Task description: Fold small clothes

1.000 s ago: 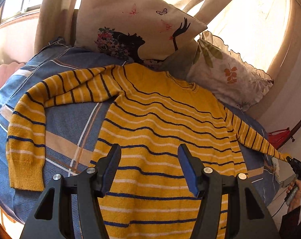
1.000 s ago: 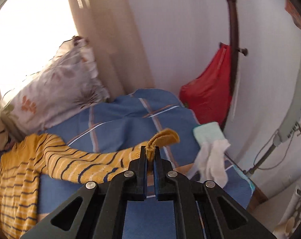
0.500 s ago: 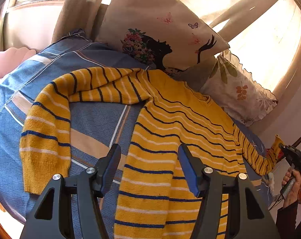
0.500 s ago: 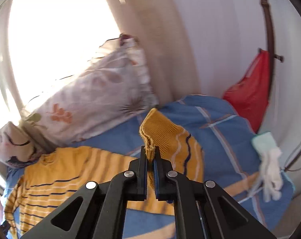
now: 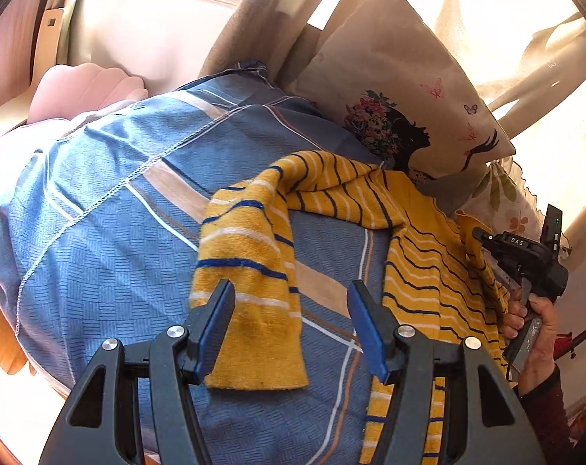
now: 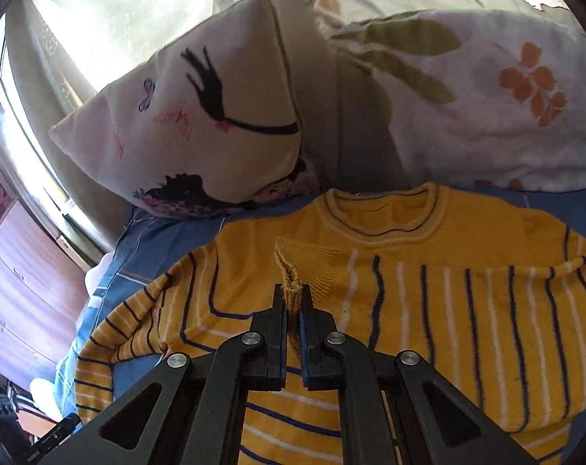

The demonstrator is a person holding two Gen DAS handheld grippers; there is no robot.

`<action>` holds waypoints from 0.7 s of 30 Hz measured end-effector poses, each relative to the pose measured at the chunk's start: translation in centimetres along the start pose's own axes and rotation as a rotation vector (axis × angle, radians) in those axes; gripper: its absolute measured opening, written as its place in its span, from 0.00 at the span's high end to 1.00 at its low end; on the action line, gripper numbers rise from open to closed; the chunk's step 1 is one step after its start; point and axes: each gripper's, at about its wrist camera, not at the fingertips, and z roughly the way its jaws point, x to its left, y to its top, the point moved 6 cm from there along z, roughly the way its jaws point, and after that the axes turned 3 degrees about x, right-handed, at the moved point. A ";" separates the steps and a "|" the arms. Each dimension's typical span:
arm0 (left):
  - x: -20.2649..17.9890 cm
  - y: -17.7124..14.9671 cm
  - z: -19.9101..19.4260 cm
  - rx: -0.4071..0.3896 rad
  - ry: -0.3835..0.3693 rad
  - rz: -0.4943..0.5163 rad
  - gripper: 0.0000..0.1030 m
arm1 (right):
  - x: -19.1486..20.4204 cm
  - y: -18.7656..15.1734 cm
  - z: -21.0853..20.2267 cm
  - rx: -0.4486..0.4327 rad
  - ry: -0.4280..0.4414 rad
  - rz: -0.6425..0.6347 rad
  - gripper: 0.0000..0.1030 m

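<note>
The yellow striped sweater (image 6: 428, 302) lies flat on the blue plaid bedspread (image 5: 110, 209), collar toward the silhouette-print pillow (image 6: 199, 124). The right gripper (image 6: 292, 310) is clamped on a sleeve cuff (image 6: 304, 267), held over the sweater's chest below the collar. The left gripper (image 5: 291, 329) has its jaws apart, hovering over the other sleeve (image 5: 250, 271), which lies on the bedspread.

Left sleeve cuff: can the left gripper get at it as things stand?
Probably yes. The left gripper is open with the cuff lying flat on the bedspread between its fingers, nothing covering it.
</note>
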 end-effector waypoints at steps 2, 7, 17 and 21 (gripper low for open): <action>1.2 0.3 -0.1 -0.006 0.013 -0.020 0.43 | 1.2 -0.4 2.3 0.033 0.009 -0.012 0.96; 3.6 0.6 -0.2 -0.012 0.028 -0.061 0.42 | 4.0 -2.3 6.4 0.132 0.017 -0.103 0.94; 7.2 1.3 -1.0 -0.045 0.057 -0.152 0.42 | 13.2 -5.8 4.3 0.152 0.108 -0.374 0.68; 8.6 1.5 -1.7 -0.061 0.067 -0.190 0.42 | 19.2 -9.8 3.9 0.237 0.236 -0.525 0.48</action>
